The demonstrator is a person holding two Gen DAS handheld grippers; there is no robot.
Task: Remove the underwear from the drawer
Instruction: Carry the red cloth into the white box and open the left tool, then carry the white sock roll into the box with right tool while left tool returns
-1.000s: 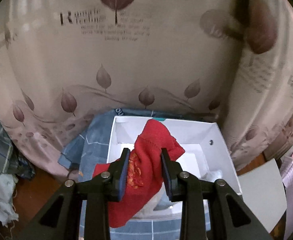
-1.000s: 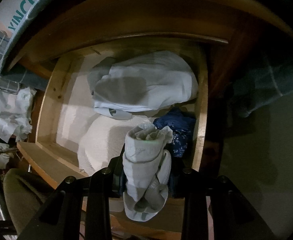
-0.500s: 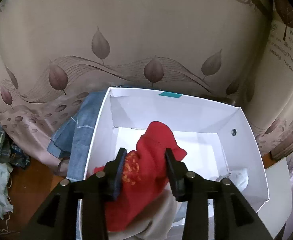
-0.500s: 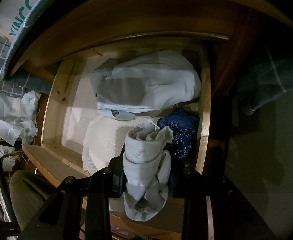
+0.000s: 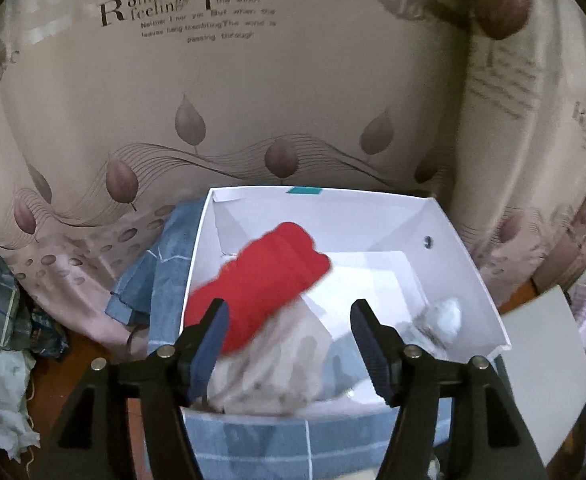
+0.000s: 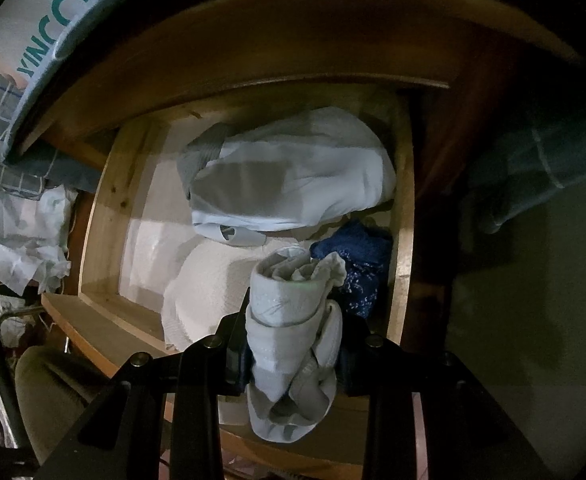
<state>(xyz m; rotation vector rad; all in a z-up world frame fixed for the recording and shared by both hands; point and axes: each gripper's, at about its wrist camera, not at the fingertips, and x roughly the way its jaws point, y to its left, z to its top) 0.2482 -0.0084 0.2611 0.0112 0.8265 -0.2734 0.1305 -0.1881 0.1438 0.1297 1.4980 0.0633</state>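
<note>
In the left wrist view my left gripper [image 5: 289,320] hangs over a white box [image 5: 469,264], its jaws opening. The red underwear [image 5: 265,276] is blurred, clear of both pads, and dropping onto a beige garment [image 5: 277,356] in the box. In the right wrist view my right gripper [image 6: 293,344] points down over the open wooden drawer [image 6: 101,216] and is shut on a rolled pale grey underwear [image 6: 289,320]. A white folded garment [image 6: 293,176], a white knit piece [image 6: 209,280] and a dark blue piece [image 6: 357,256] lie in the drawer.
A leaf-print curtain [image 5: 253,100] hangs behind the box. Blue checked cloth [image 5: 165,268] lies under and left of the box, with a small white bundle [image 5: 447,314] in its right corner. White card [image 5: 541,360] sits to the right. Crumpled white paper [image 6: 17,232] lies left of the drawer.
My left gripper's jaws have spread wide and let go of the red underwear, which falls into the box. The right gripper keeps its hold on the grey roll and stays over the drawer.
</note>
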